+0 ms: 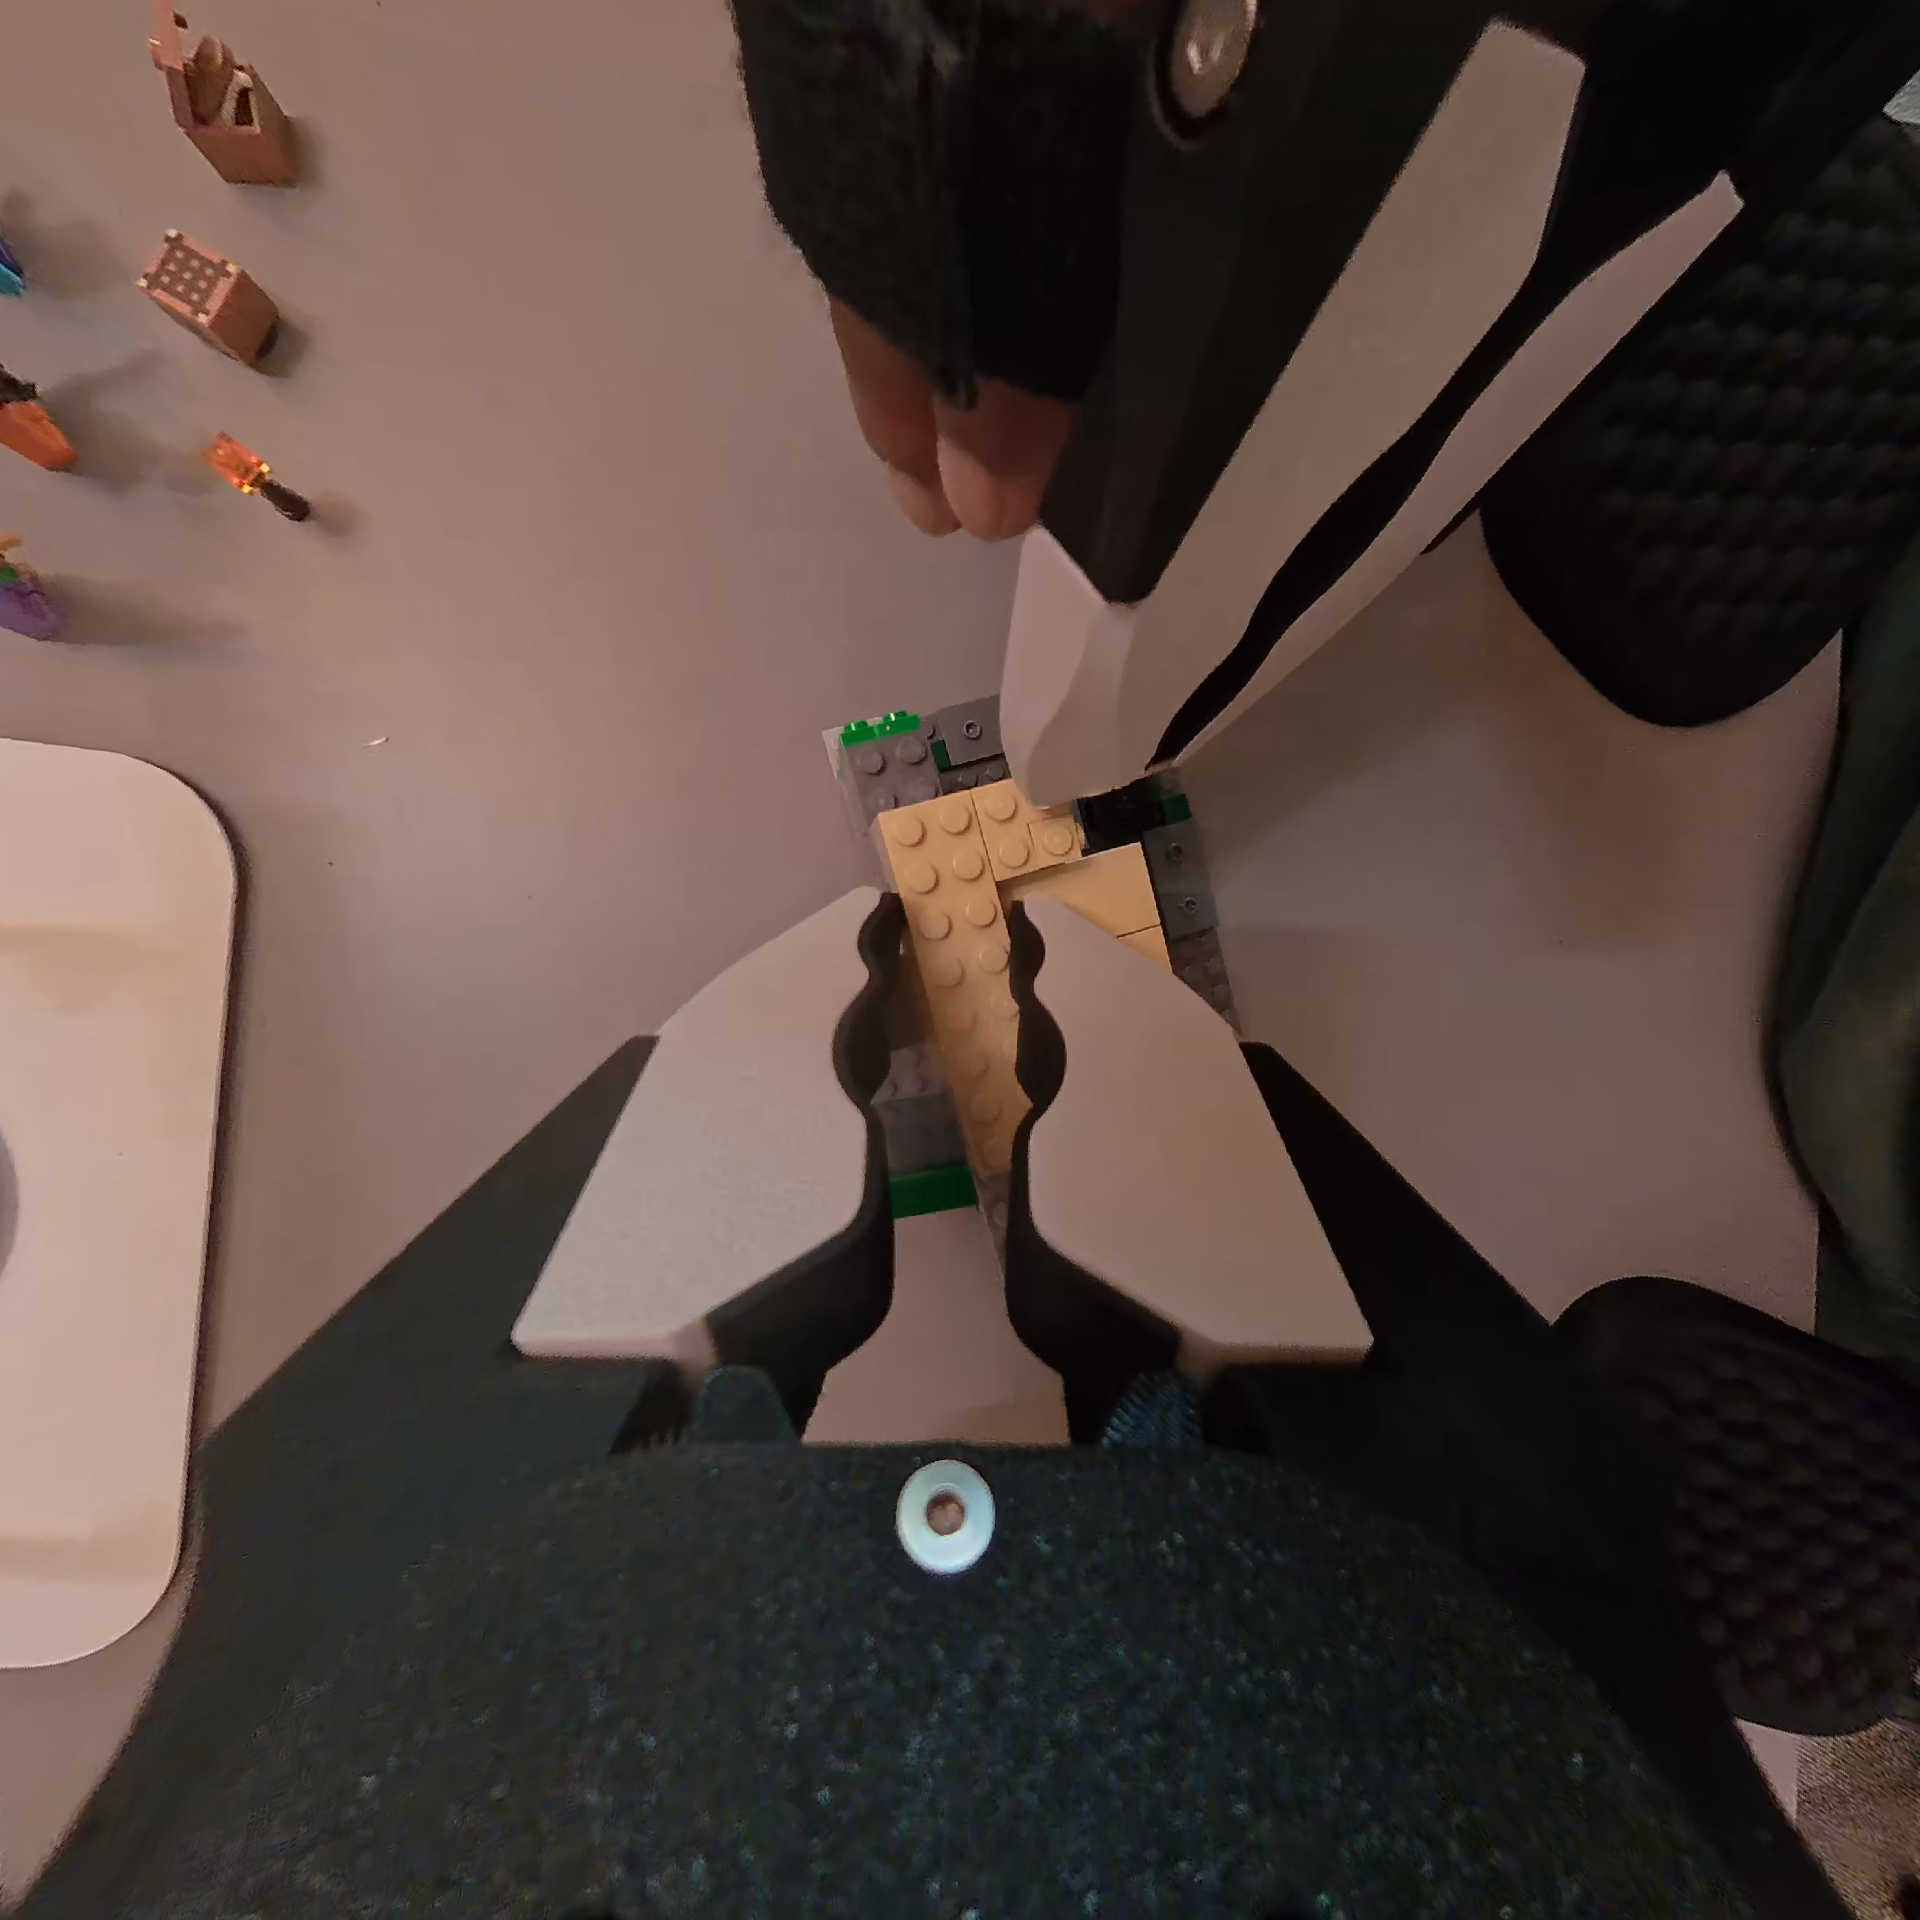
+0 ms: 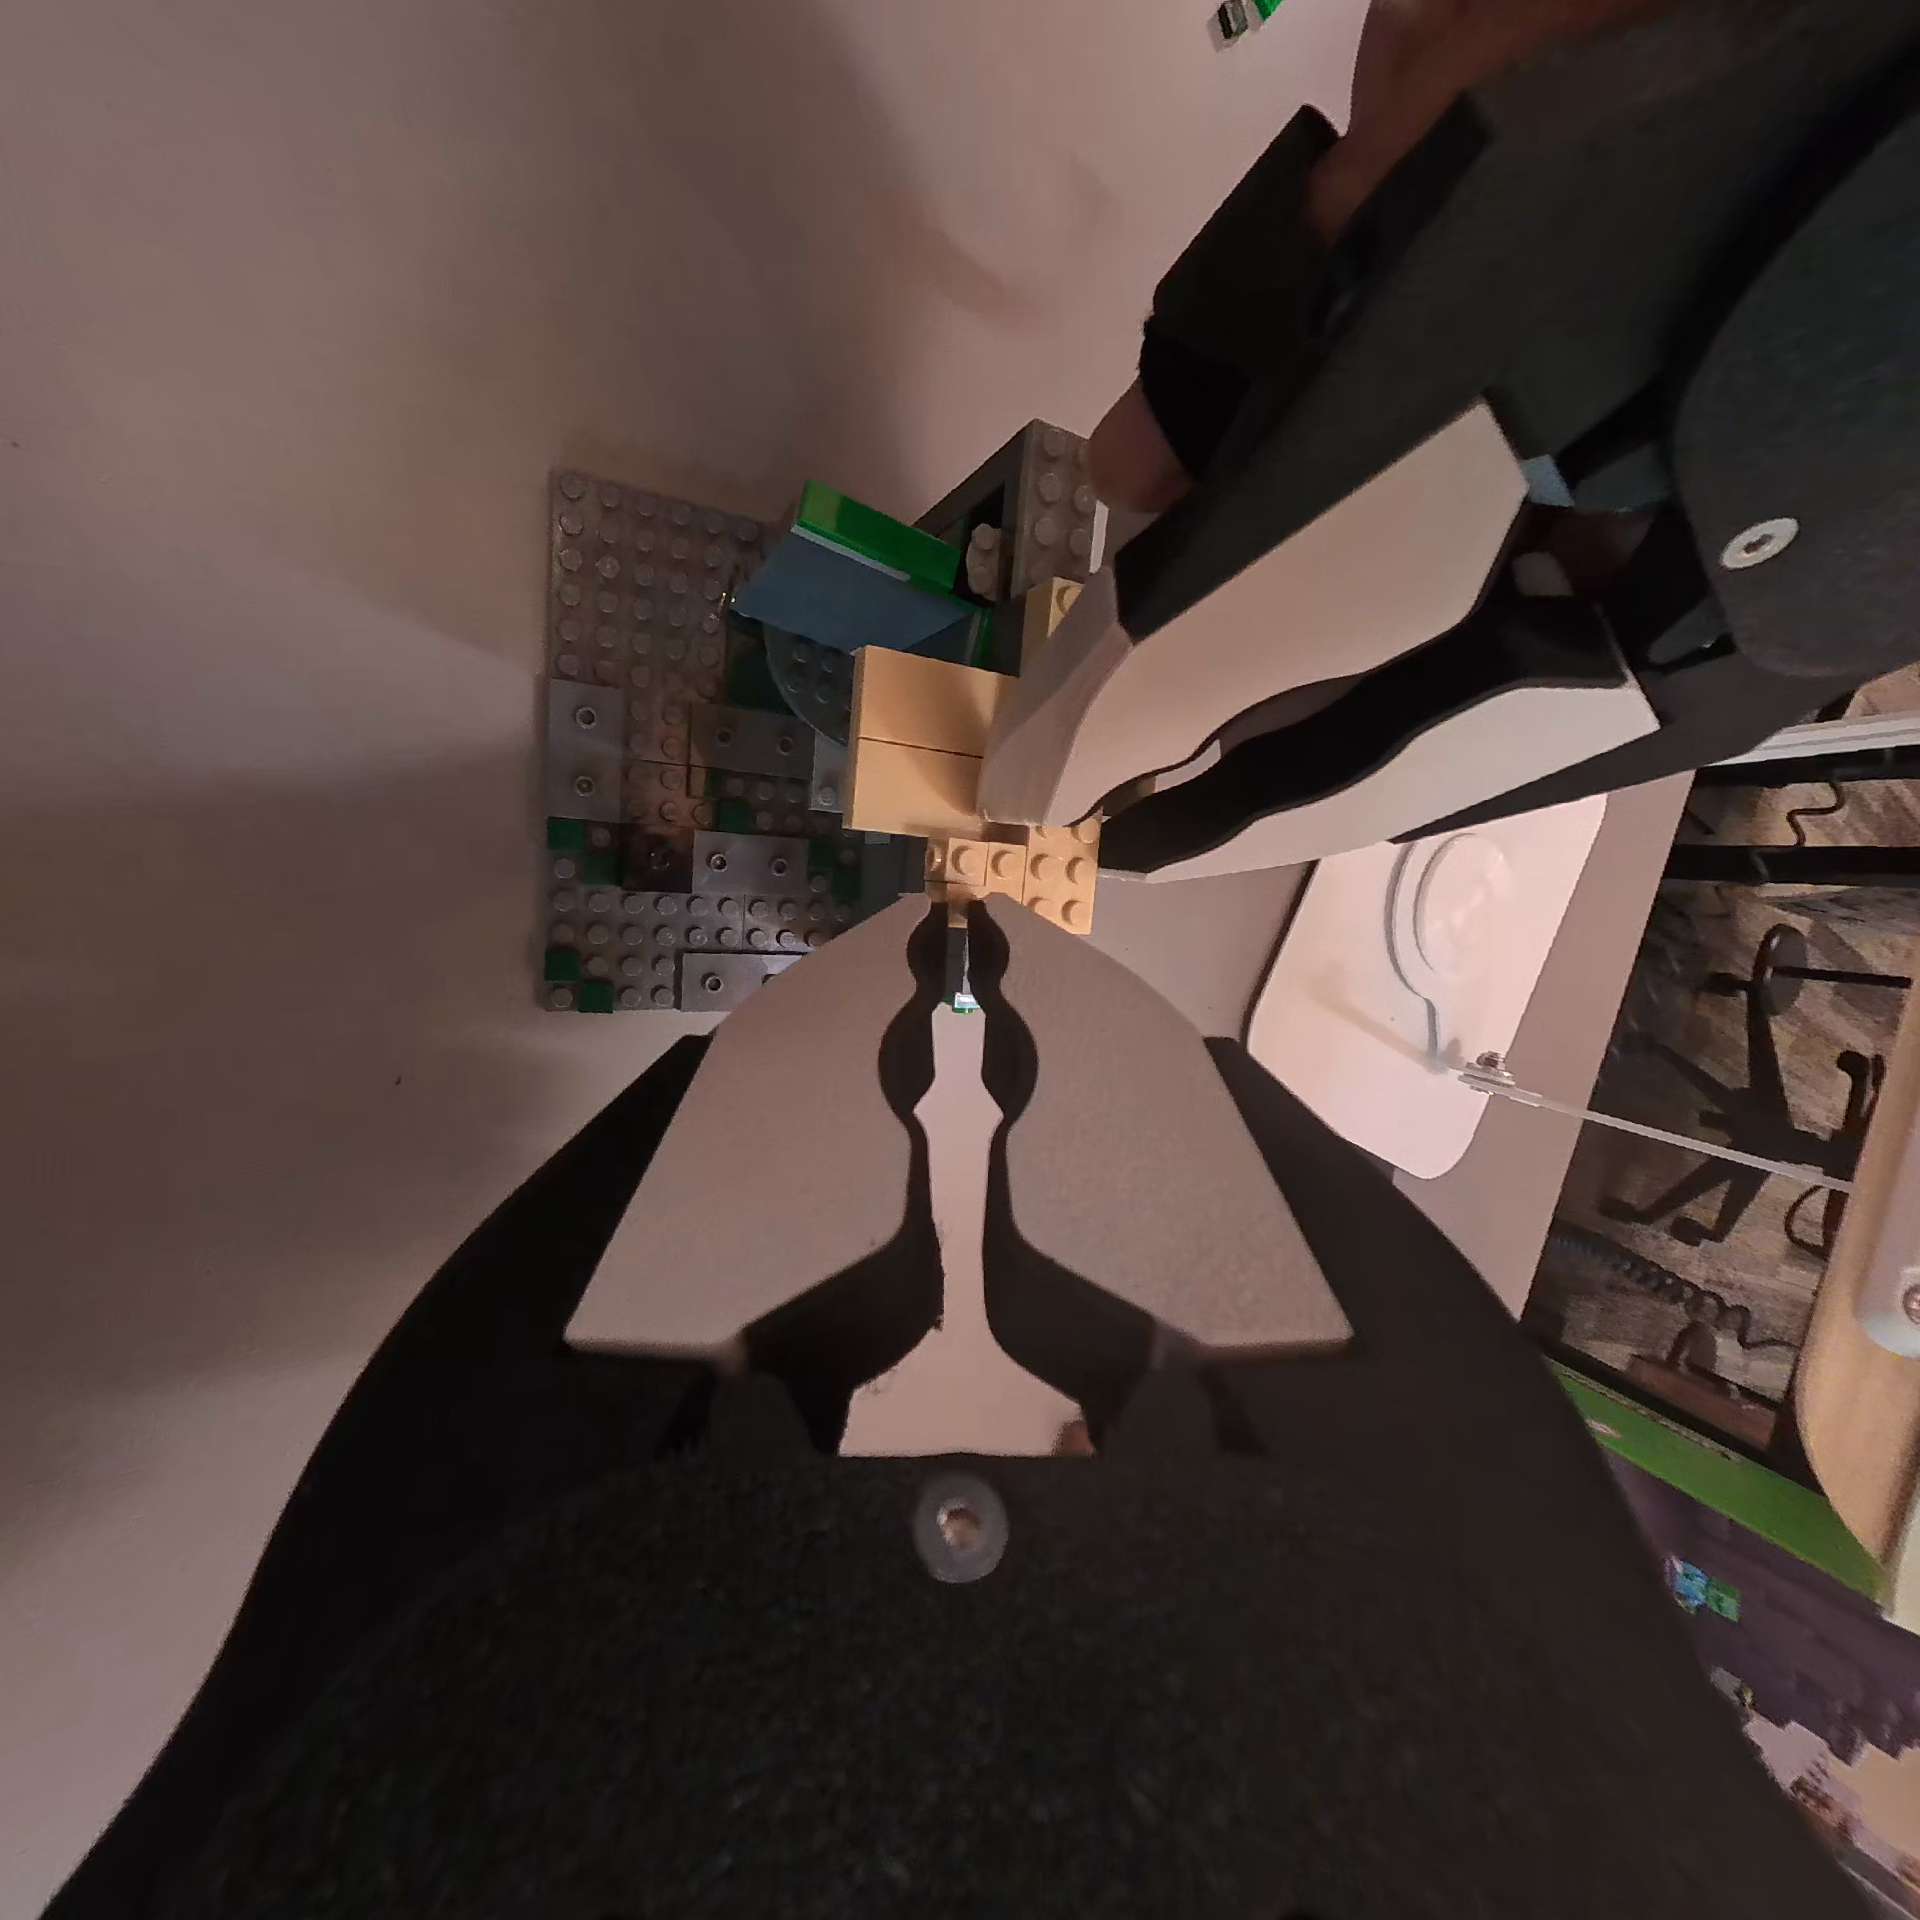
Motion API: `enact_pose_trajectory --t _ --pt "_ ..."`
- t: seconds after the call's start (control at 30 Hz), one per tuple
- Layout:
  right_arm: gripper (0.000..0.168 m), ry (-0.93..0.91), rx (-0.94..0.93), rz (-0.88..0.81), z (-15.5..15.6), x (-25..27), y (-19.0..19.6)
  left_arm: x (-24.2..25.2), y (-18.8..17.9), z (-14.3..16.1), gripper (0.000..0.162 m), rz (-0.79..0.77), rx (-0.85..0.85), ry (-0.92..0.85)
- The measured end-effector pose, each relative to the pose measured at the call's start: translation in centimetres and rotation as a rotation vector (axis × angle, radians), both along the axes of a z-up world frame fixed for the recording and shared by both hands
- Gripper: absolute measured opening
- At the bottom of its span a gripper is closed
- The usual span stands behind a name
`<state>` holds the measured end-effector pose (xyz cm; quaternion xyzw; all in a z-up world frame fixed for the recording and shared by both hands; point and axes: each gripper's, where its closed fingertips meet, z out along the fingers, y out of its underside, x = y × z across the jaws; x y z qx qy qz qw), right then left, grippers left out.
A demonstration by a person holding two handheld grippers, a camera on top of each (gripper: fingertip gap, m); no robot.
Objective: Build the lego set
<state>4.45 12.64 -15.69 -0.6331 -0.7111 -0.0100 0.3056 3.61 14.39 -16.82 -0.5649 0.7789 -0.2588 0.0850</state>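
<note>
Jaws clamp studded tan plate [image 1: 961, 940] atop grey baseplate [image 2: 623, 582].

Right gripper [image 2: 958, 925] nipped a small dark piece [image 2: 956, 961], beside tan bricks [image 2: 1039, 868], grey baseplate [image 2: 634, 582], left gripper [image 2: 1049, 821] opposite.

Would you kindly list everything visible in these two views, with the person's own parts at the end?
lego build: one, tan plates over grey and green bricks, centre of both views
grey baseplate: one, under the build, on the table
table: one, pale
small brown models: two, far left of left wrist view
orange torch piece: one, below the brown models
white pad: one, at left edge of left wrist view
left tool: one, white and black, jaws on both sides of a tan plate
right tool: one, tips at a small dark piece
gloved hand: black fingerless glove, on right tool
</note>
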Motion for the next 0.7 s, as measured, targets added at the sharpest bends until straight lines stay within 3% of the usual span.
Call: enact_pose_trajectory --t 0.33,0.5,0.7 --pt "0.003 0.037 0.071 -0.055 0.1 0.0 0.2 0.0 0.1 0.0 0.020 0.002 0.008 0.001" --pt "0.012 0.141 0.092 -0.115 1.1 0.0 -0.1 0.0 0.1 0.0 0.020 0.006 0.017 0.005" --pt "0.012 0.241 0.144 -0.265 0.6 -0.6 0.2 0.0 0.1 0.0 0.019 0.022 0.029 0.011"
